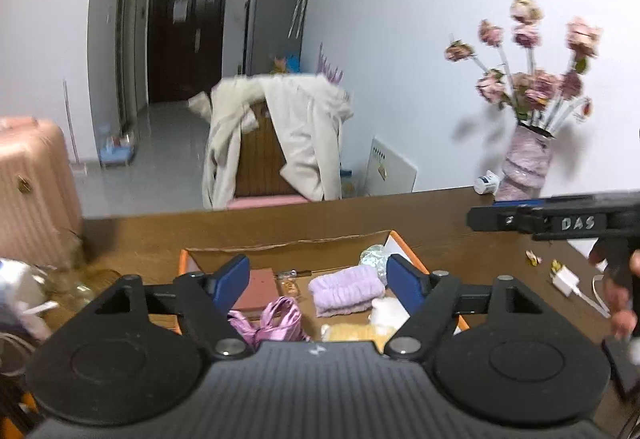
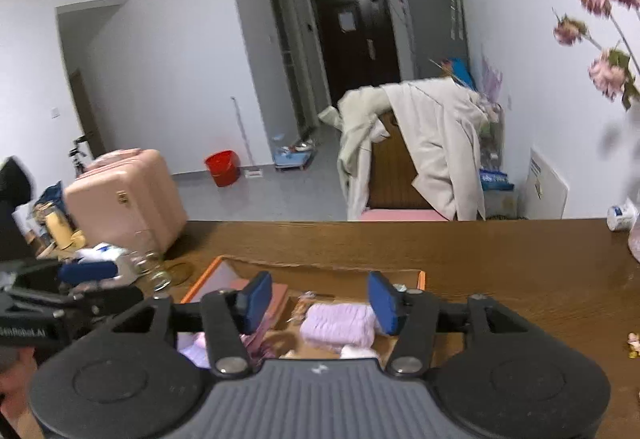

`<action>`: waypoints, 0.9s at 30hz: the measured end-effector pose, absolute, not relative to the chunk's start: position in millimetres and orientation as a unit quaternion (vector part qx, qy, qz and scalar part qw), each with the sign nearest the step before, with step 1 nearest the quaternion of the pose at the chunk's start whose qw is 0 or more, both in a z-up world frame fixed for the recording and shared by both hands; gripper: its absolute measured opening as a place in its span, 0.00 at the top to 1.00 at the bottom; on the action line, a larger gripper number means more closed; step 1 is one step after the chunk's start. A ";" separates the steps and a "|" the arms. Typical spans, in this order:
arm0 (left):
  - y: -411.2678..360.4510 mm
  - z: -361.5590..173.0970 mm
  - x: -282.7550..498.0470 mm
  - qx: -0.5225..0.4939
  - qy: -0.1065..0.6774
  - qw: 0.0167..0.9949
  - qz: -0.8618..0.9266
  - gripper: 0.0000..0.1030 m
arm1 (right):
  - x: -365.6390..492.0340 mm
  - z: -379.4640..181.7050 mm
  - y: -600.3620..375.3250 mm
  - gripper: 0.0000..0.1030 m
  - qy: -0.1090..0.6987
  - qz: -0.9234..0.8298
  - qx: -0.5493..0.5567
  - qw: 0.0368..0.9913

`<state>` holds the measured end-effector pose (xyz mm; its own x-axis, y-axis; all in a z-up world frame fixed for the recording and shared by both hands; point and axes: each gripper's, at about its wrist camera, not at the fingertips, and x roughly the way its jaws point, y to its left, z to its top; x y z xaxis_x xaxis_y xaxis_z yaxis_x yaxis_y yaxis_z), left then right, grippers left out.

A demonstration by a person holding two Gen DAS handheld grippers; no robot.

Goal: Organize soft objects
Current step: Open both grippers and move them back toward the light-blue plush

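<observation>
Both grippers, left (image 1: 316, 279) and right (image 2: 318, 301), with fingers wide and empty, above the box (image 1: 404, 245) on the table (image 1: 460, 211). Inside, lilac towel (image 1: 346, 291): probably light, soft, best pinched at the folded middle. Farther right, "DAS" readable on the other gripper.

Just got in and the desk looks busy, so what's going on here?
A person holds a gripper in each hand above an open cardboard box on the wooden desk. Both the left gripper and the right gripper are open and hold nothing. In the box lie a folded lilac towel, a pink shiny bag, something yellow and something white. Nothing has been picked up yet. A vase of flowers stands at the desk's far right.
</observation>
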<state>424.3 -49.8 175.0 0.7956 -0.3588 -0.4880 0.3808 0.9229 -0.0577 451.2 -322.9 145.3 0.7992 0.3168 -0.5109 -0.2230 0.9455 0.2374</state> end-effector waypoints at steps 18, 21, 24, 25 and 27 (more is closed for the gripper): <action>5.7 58.2 148.4 -0.014 0.170 0.975 -0.140 0.04 | 167.2 49.5 -282.5 0.24 0.185 0.177 0.065 0.964; 10.1 42.0 133.3 -0.007 0.198 0.973 -0.121 0.04 | 142.5 24.2 -274.8 0.24 0.213 0.179 0.078 0.957; 12.0 36.1 132.7 0.002 0.205 0.972 -0.112 0.04 | 137.1 18.4 -267.7 0.24 0.227 0.192 0.079 0.951; 13.1 35.6 136.0 -0.003 0.208 0.972 -0.110 0.04 | 135.0 18.4 -264.5 0.24 0.225 0.190 0.072 0.953; 16.3 34.3 144.8 -0.020 0.214 0.970 -0.112 0.04 | 138.6 20.2 -260.8 0.24 0.224 0.185 0.072 0.954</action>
